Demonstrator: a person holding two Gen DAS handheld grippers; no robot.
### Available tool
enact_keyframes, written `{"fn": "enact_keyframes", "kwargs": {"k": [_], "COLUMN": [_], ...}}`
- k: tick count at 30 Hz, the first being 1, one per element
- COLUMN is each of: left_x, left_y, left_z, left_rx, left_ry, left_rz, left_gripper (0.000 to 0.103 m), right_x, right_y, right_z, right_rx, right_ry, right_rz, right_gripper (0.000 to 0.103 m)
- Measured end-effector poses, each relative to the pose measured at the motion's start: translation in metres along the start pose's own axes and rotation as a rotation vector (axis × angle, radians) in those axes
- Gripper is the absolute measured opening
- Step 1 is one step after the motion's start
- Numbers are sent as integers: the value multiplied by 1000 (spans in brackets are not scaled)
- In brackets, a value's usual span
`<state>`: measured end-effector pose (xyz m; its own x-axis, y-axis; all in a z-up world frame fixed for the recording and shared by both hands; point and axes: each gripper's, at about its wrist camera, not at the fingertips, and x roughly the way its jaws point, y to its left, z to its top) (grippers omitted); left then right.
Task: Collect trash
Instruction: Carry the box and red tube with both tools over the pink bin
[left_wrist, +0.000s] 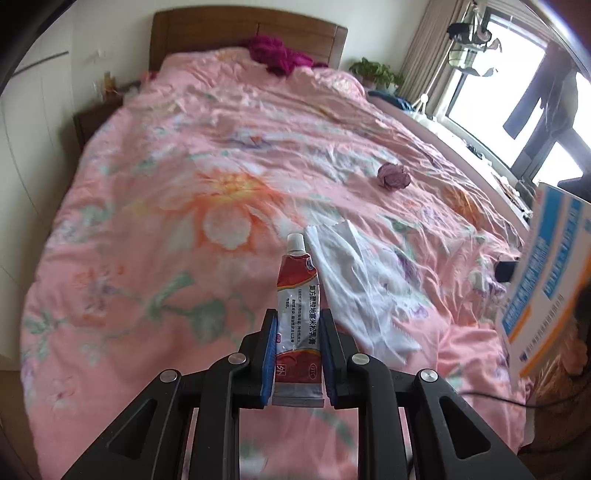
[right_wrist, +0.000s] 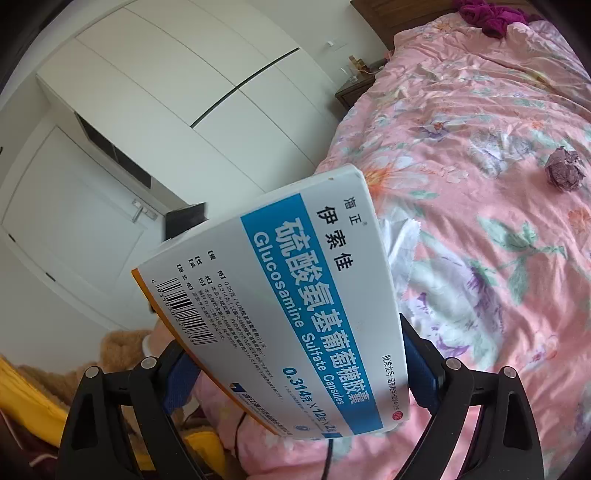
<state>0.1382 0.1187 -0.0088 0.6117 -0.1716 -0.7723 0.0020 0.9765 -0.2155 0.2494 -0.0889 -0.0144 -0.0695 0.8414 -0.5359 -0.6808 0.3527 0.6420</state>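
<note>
While the left gripper (left_wrist: 297, 354) clamps a red-and-white ointment tube (left_wrist: 297, 302) upright above the pink floral quilt (left_wrist: 155, 206), the right gripper (right_wrist: 295, 373) squeezes a tilted white-and-blue medicine box (right_wrist: 280, 306) near the bed's edge. A white wrapper (left_wrist: 354, 288) and crumpled purple paper (left_wrist: 393, 177) lie apart on open bedding.

A home bedroom: floral-quilted bed (left_wrist: 221, 166), wooden headboard (left_wrist: 247, 37), white wardrobe (right_wrist: 166, 110).
</note>
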Motion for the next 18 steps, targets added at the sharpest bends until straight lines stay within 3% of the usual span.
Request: {"fn": "enact_keyframes", "kwargs": {"k": [9, 18], "left_x": [-78, -157], "left_y": [62, 140], "left_z": [-70, -168], "left_rx": [-139, -354], "left_ry": [-72, -143], "left_rz": [144, 262], "left_gripper": [22, 22], "right_x": [52, 145], "right_y": [49, 147], "right_z": [-1, -4], "right_rx": [-31, -160], "right_ry": [47, 181], "right_rz": [80, 150], "right_gripper": [92, 92]}}
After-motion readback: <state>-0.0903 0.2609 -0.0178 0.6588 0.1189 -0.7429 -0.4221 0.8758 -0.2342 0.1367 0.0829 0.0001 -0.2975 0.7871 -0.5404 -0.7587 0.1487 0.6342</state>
